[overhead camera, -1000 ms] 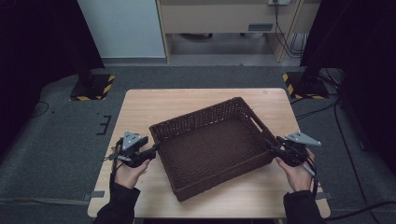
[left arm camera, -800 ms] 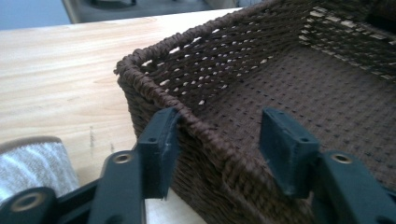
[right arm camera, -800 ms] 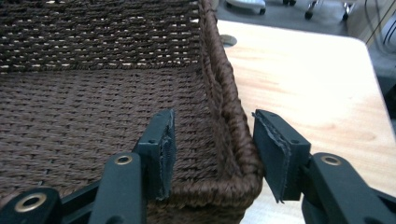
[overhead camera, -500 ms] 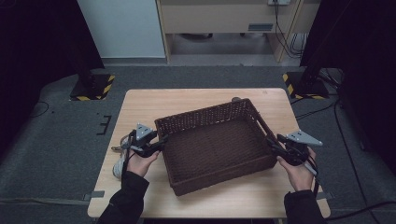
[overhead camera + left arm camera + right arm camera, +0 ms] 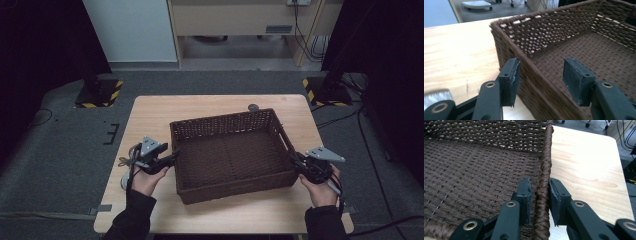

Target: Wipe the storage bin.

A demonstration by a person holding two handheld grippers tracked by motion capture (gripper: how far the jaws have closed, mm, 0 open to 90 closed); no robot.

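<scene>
A dark brown woven basket (image 5: 232, 150) is sitting near the middle of a light wooden table (image 5: 150, 117), turned slightly askew. The right gripper (image 5: 298, 162) is pinching the basket's right-hand rim; in the right gripper view its jaws have just been closing and are now pressing on the braided rim from both sides. The left gripper (image 5: 172, 154) is straddling the basket's left wall, one jaw outside and one inside, with its jaws spread and a clear gap showing at the inner pad, having just been opening a little. A small dark round disc (image 5: 253, 106) is lying on the table just beyond the basket's far wall.
</scene>
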